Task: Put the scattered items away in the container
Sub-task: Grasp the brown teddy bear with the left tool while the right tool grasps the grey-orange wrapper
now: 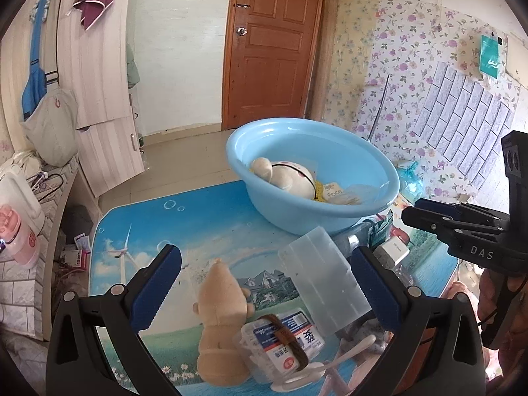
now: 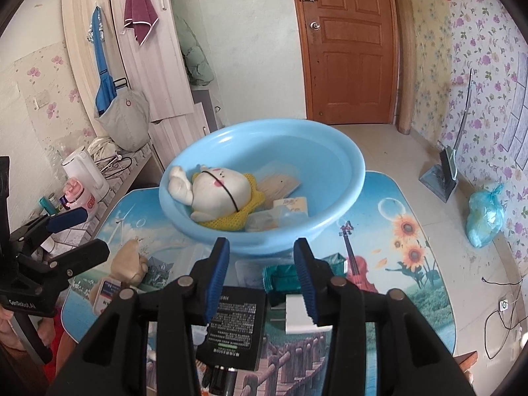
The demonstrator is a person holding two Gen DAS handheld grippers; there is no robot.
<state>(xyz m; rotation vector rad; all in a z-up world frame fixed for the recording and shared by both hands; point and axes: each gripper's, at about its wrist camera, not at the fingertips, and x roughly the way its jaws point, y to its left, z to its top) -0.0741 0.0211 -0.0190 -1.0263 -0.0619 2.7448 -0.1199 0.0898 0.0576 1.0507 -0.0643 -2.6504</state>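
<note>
A light blue basin stands on the picture-print table and holds a white plush toy, a yellow mesh piece and small packets. My left gripper is open above a tan plush bear, a clear plastic box and a strapped pill box. My right gripper is open and empty over a black box, a white box and a teal packet. Each gripper shows in the other's view, the right and the left.
The table has rounded edges. A low shelf with a kettle and a pink bottle stands to the left. A dustpan and a blue bag lie on the floor to the right.
</note>
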